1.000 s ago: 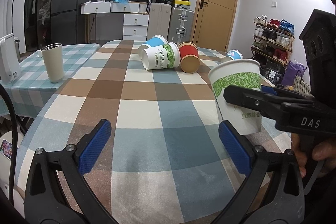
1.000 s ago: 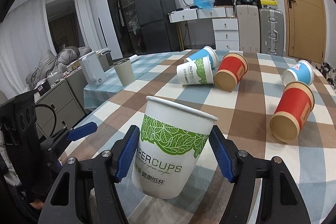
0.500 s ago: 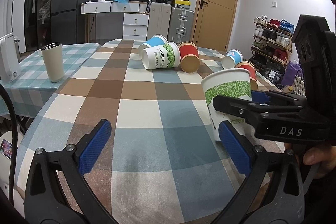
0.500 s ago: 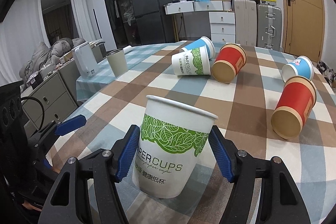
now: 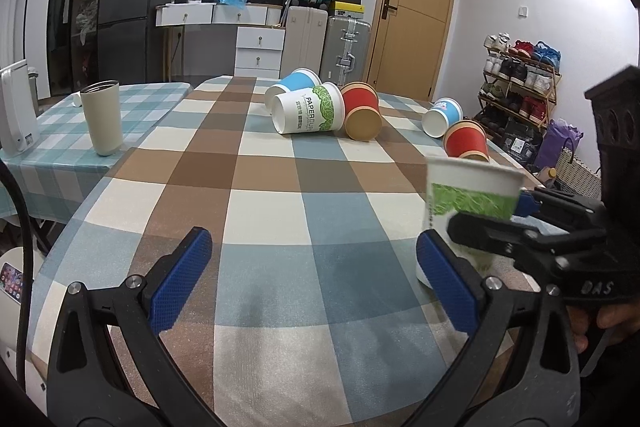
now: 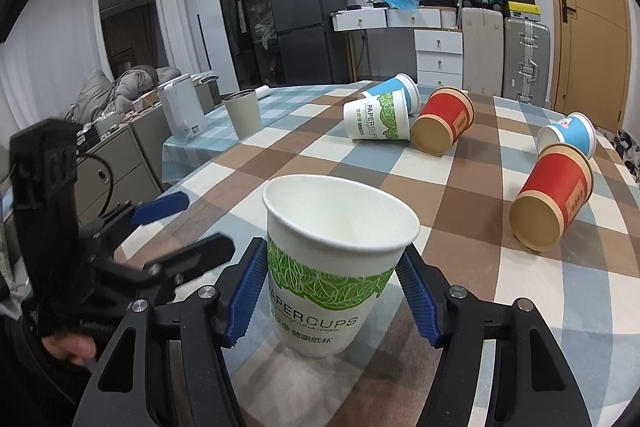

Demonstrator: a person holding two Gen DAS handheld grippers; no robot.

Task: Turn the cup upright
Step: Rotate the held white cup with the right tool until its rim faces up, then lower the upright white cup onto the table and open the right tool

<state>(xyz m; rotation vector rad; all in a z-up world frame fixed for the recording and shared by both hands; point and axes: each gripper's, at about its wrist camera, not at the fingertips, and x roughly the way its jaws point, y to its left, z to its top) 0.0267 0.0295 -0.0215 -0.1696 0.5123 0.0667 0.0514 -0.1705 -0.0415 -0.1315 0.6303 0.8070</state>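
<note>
A white paper cup with a green leaf band (image 6: 332, 267) stands upright with its base on the checked tablecloth (image 6: 480, 195). My right gripper (image 6: 334, 295) is shut on it, blue pads on both sides. In the left wrist view the same cup (image 5: 468, 203) is at the right, held by the right gripper. My left gripper (image 5: 316, 279) is open and empty, low over the near part of the table, to the left of the cup.
Several cups lie on their sides farther back: a white and green one (image 6: 378, 117), a blue one (image 6: 394, 91), two red ones (image 6: 442, 121) (image 6: 554, 197), and a small blue one (image 6: 570, 135). A beige tumbler (image 5: 101, 117) and a white appliance (image 5: 16, 109) stand on the side table at the left.
The right gripper has lowered the held cup down onto the tablecloth and nearer the table's front edge. The left gripper has stayed open and still.
</note>
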